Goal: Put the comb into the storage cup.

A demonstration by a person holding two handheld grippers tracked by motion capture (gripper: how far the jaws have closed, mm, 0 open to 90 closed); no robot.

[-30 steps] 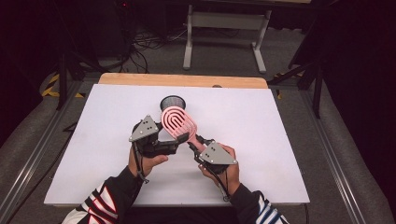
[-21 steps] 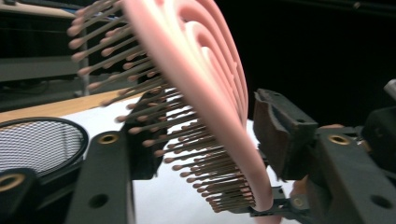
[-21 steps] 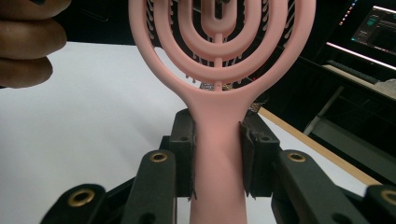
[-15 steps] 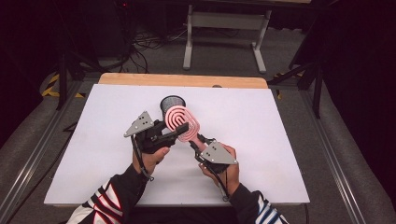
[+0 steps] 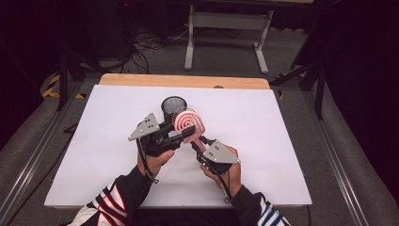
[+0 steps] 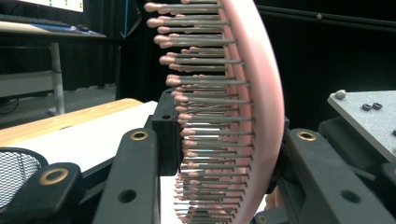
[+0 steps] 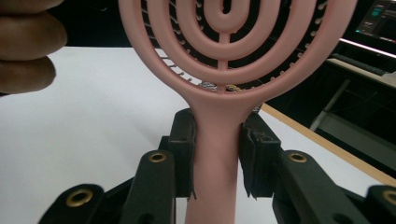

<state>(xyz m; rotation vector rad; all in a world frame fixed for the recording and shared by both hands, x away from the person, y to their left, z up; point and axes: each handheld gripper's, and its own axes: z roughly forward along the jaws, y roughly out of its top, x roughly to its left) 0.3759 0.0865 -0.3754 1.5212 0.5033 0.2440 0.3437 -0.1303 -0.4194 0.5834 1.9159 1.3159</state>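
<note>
A pink hairbrush (image 5: 189, 123) is held up over the white table, its round head tilted toward the back. My right gripper (image 5: 200, 143) is shut on the brush's handle (image 7: 217, 140), with a pad pressing each side in the right gripper view. My left gripper (image 5: 181, 128) reaches in from the left, and its jaws have just been closing on the brush head. In the left gripper view one pad meets the bristle tips and the other meets the pink back (image 6: 261, 93).
A black mesh cup (image 5: 173, 107) stands upright just behind the brush, and its rim shows low in the left gripper view (image 6: 14, 177). The white table (image 5: 282, 141) ends at a wooden strip at the back. Metal stands and cables lie beyond it.
The left gripper has tilted up toward the brush head and its jaws have closed onto it. The right gripper and the brush have kept still.
</note>
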